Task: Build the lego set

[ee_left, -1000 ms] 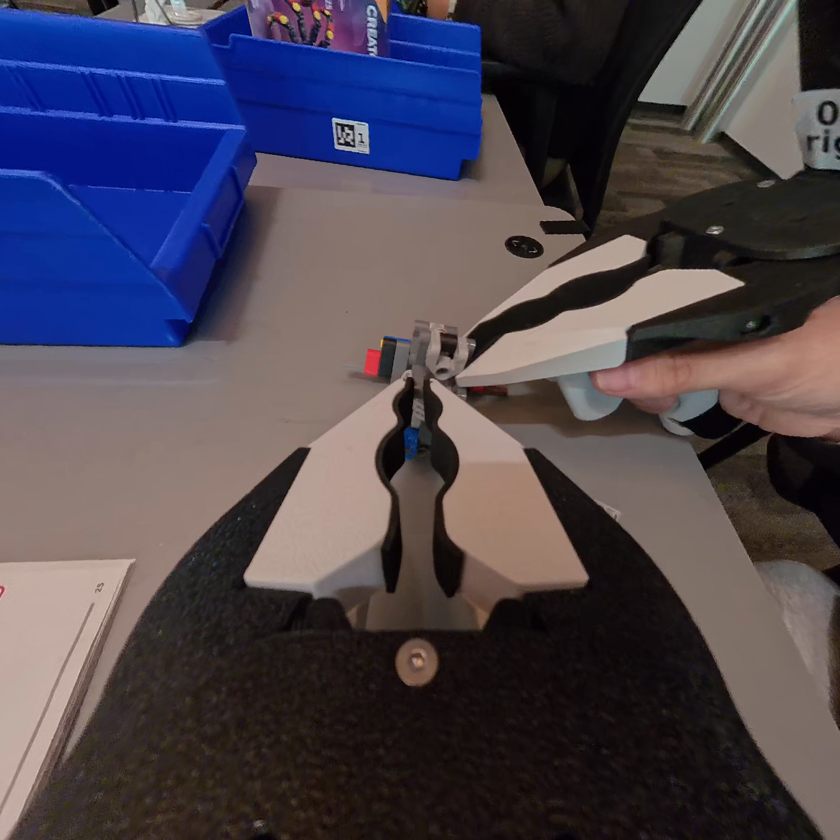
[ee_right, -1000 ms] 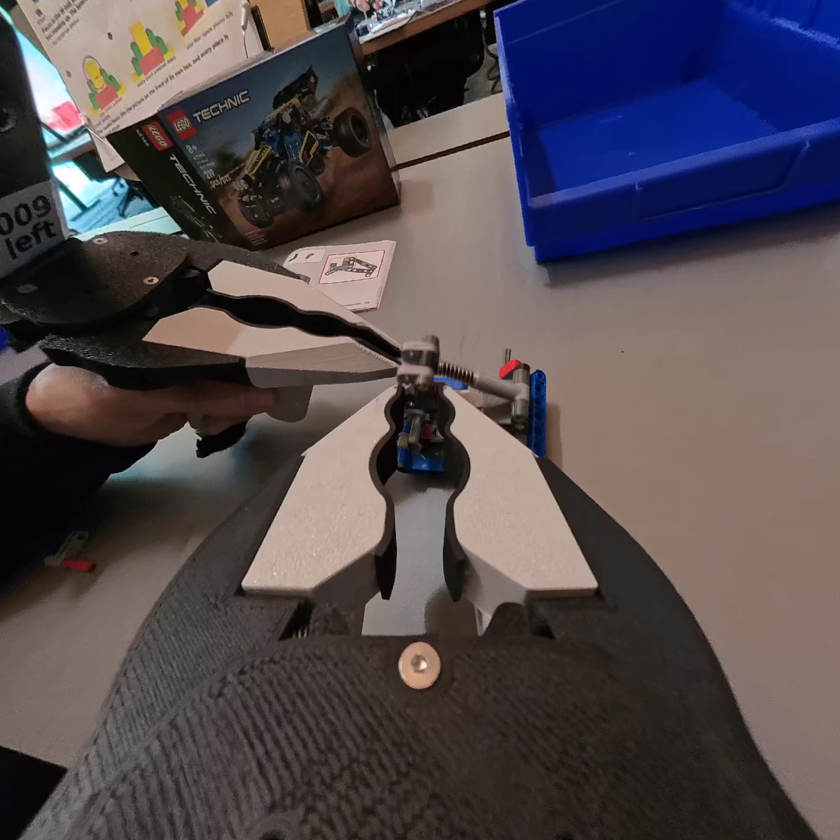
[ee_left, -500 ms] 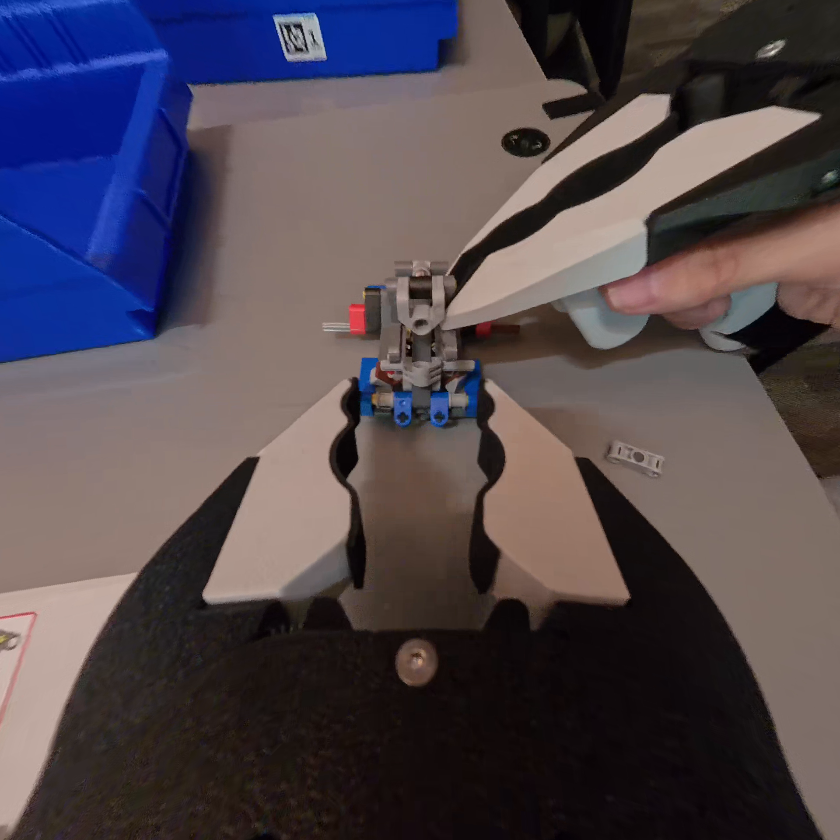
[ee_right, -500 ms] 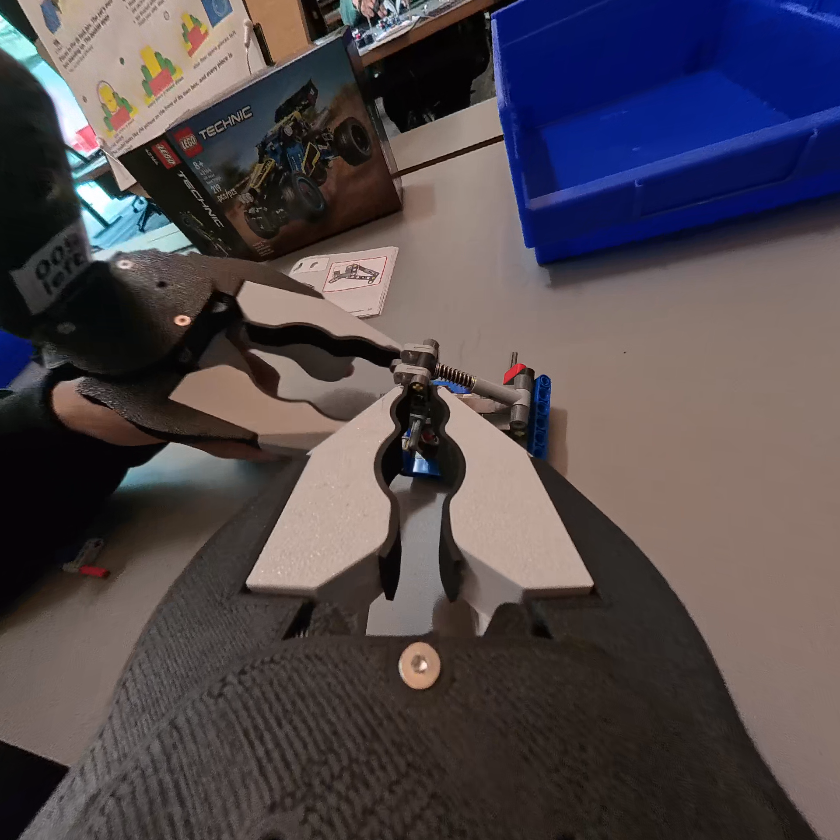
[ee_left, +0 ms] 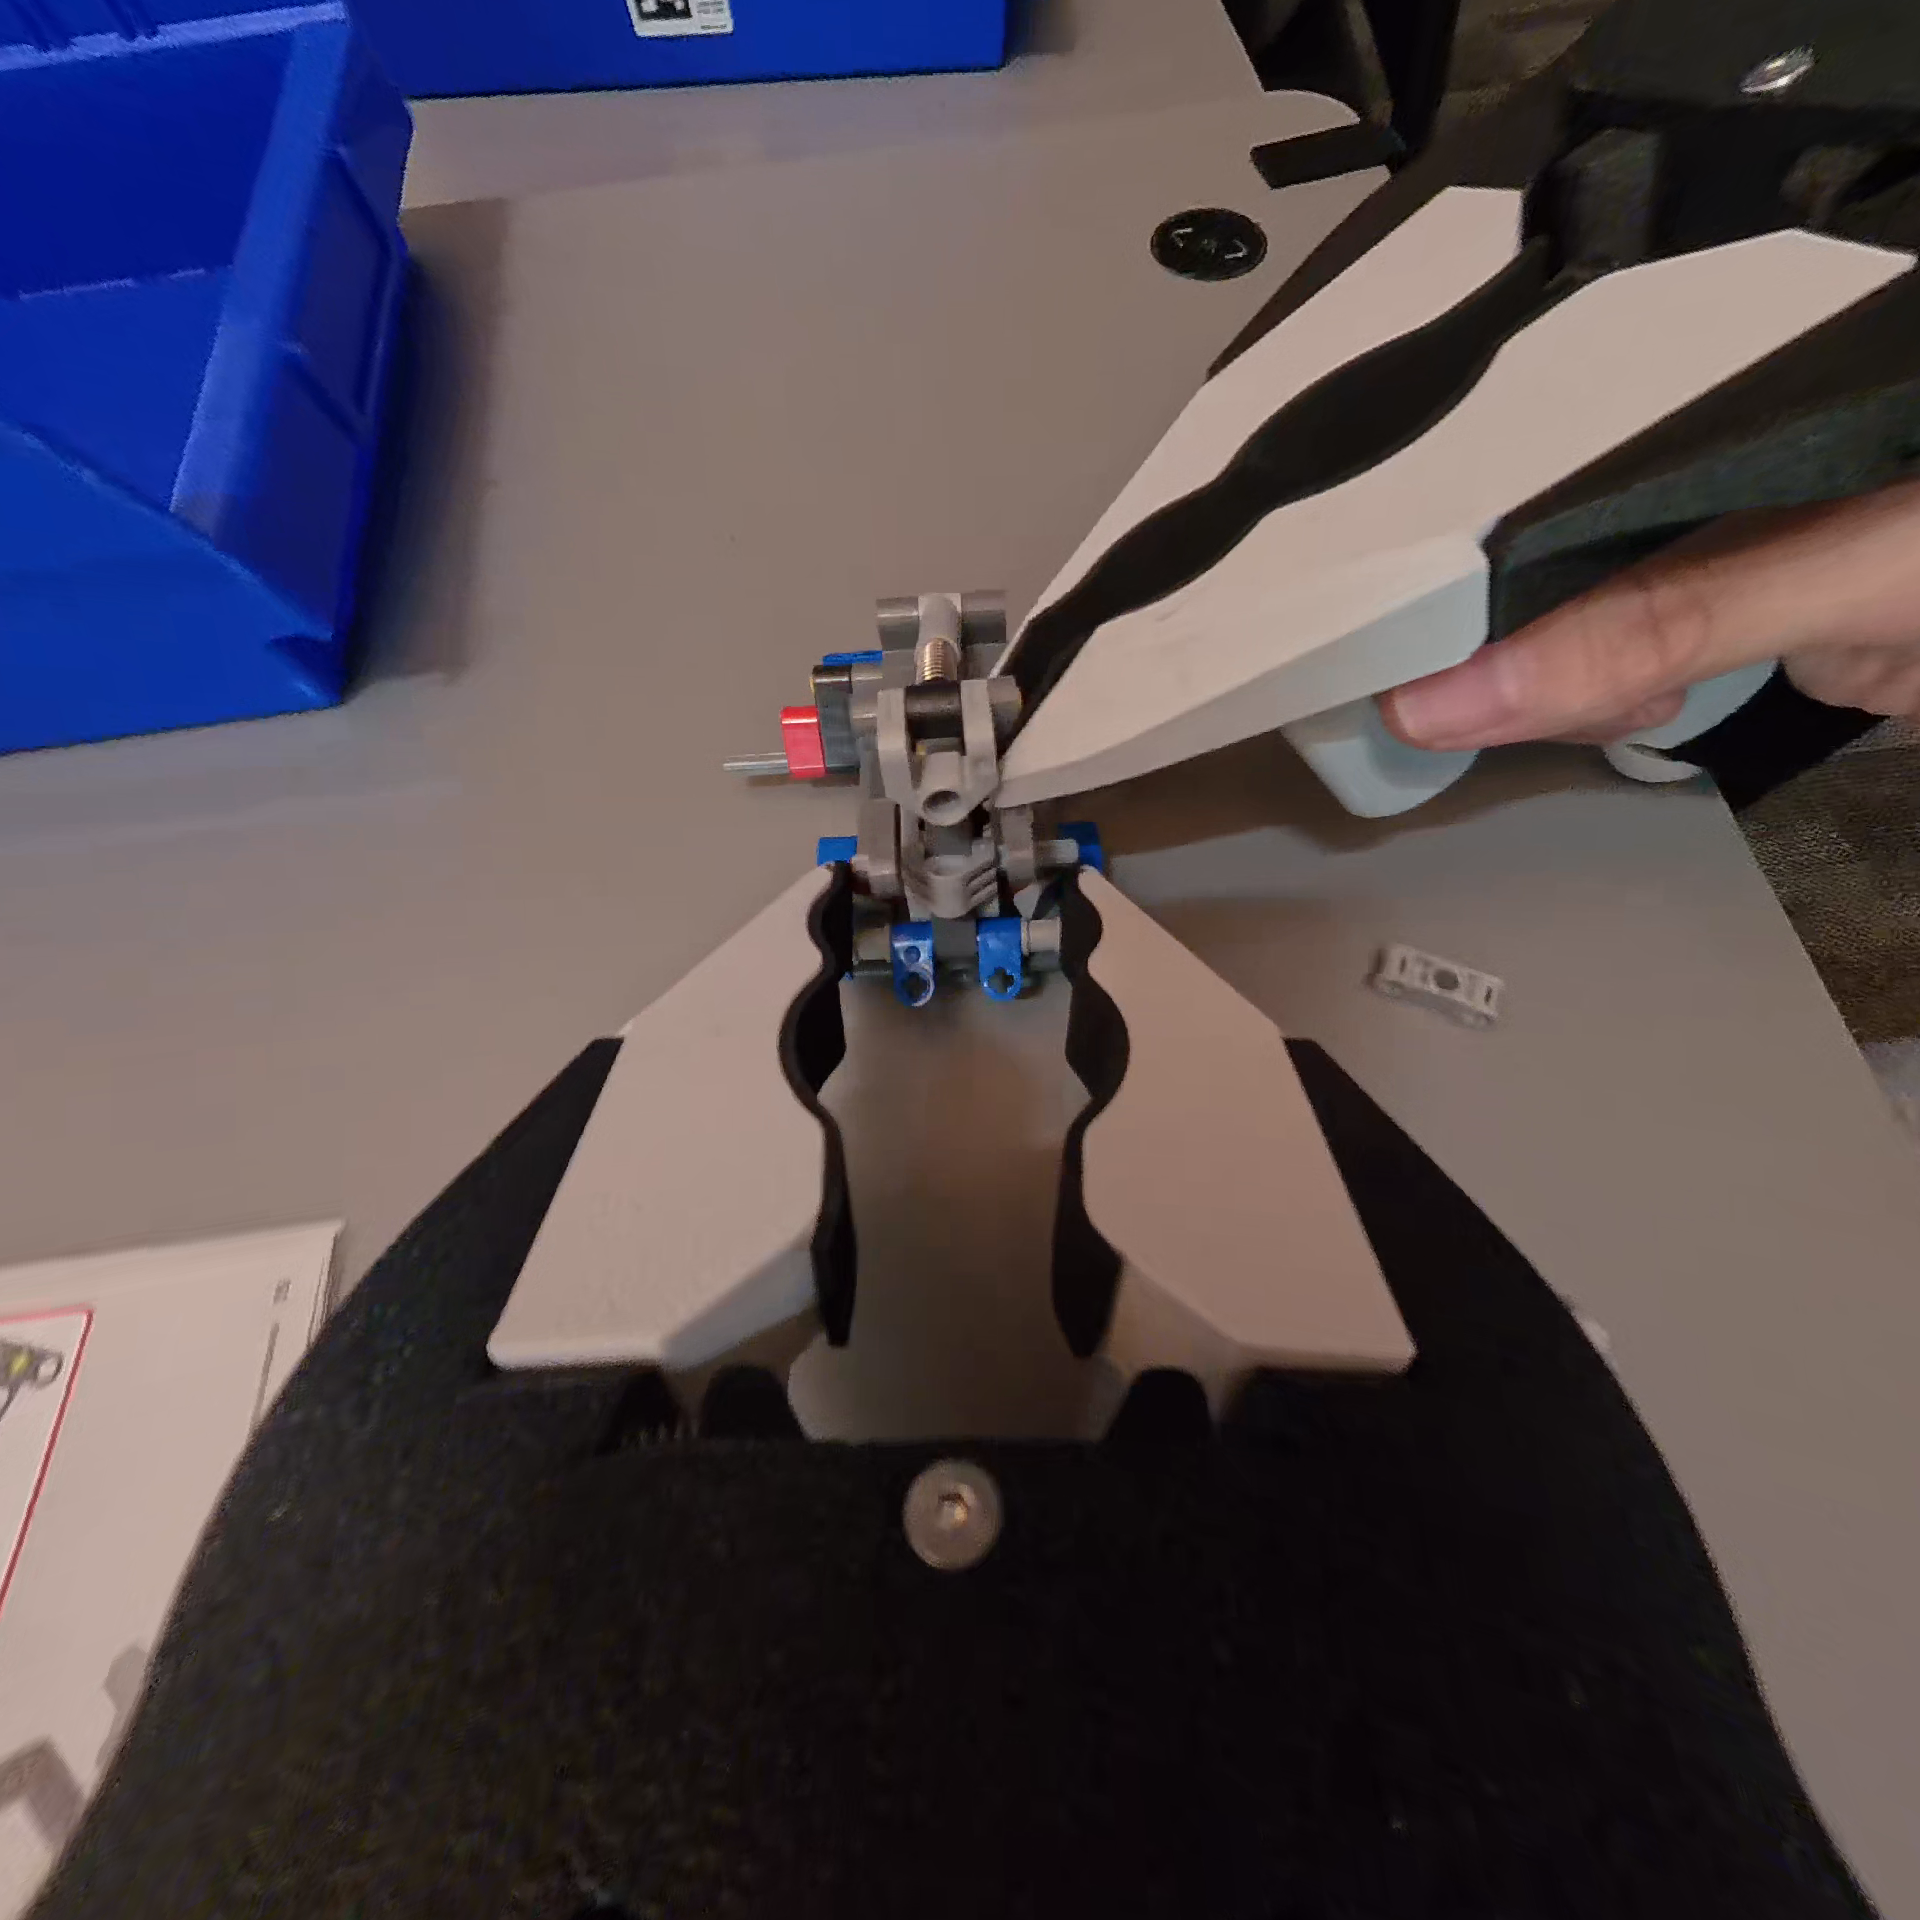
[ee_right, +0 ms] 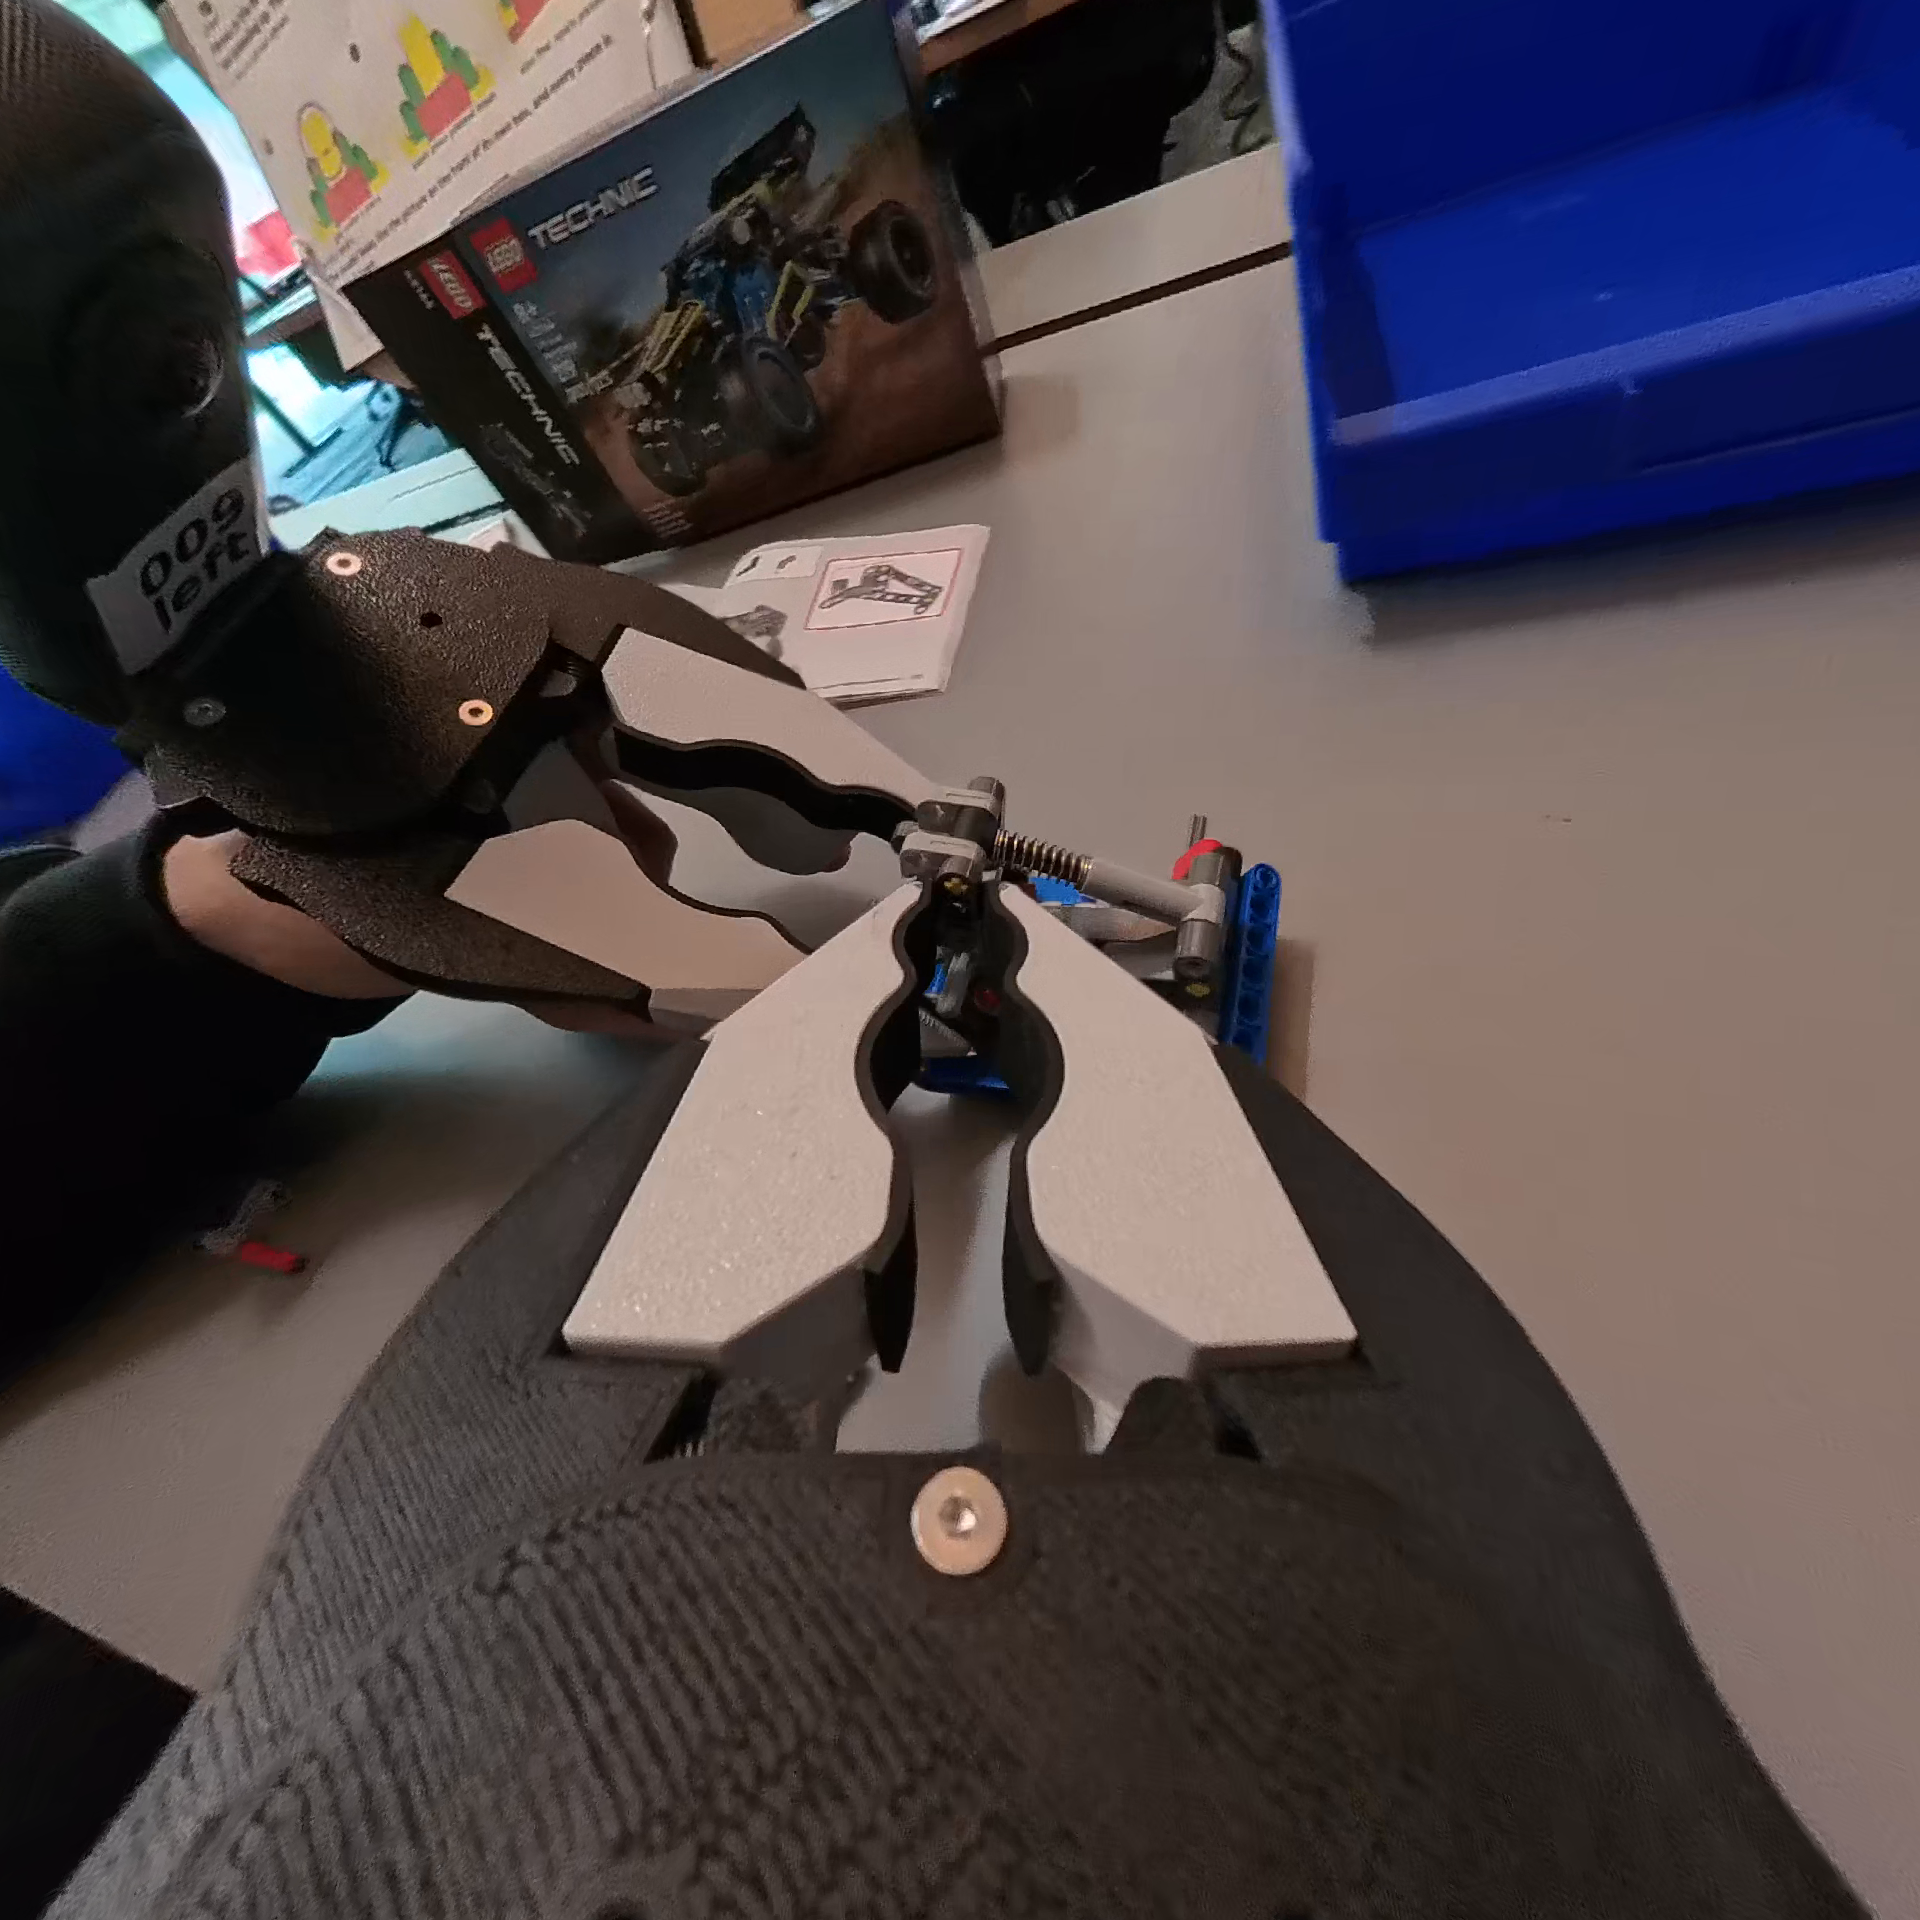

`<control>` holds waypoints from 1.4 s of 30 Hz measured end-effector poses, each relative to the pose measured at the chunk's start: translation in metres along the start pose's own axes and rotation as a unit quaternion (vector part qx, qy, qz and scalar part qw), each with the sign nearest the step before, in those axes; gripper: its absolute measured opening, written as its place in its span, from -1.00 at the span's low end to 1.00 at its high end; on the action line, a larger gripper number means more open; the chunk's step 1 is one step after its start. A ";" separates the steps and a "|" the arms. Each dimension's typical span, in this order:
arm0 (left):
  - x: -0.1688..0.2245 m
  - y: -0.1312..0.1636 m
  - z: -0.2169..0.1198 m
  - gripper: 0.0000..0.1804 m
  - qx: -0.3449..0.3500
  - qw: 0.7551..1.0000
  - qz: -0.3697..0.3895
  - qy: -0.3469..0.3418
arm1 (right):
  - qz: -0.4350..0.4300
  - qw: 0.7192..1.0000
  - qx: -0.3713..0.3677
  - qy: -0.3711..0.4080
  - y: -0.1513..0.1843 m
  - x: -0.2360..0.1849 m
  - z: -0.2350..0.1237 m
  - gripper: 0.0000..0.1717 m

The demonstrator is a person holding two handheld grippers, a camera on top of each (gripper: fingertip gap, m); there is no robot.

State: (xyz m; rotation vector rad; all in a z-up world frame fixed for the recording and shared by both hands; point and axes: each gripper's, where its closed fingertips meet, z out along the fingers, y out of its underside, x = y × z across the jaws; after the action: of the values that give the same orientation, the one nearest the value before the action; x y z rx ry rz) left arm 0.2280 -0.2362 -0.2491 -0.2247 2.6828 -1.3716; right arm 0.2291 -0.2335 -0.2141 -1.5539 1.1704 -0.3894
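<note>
Two blue bins (ee_left: 197, 343) (ee_right: 1600, 281) on table (ee_left: 623, 436), visible insides bare.

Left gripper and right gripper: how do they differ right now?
Jaws: the left gripper stands wide apart, while the right gripper is nearly closed.
Place: the left gripper flanks the blue-and-grey base of the model; whether it presses is unclear. The right gripper pinches the model's upper end, beside the spring.
Shared: both are hand-held, with pale grey fingers and black pads, and both work on the same model.
</note>
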 end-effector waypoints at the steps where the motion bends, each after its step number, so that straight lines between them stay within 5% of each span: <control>1: -0.001 0.004 -0.005 -0.60 -0.003 1.000 -0.004 -0.006 | -0.001 1.000 -0.003 -0.008 0.001 -0.005 0.003 -0.94; 18: 0.006 0.096 -0.141 -0.64 -0.010 0.988 -0.087 -0.123 | -0.074 0.980 -0.074 -0.168 0.029 -0.155 0.066 -0.95; 27: 0.008 0.095 -0.146 -0.63 0.013 0.991 -0.050 -0.122 | -0.075 0.980 -0.061 -0.174 0.034 -0.161 0.065 -0.94; 42: 0.006 0.083 -0.159 -0.57 0.097 0.986 -0.129 -0.041 | -0.076 0.981 -0.077 -0.162 0.036 -0.157 0.070 -0.94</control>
State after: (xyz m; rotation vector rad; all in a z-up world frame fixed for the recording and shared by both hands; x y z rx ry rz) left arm 0.1884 -0.0630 -0.2244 -0.6138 2.4991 -1.6424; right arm 0.1937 -0.0617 -0.2195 -1.7704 0.8473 -0.1377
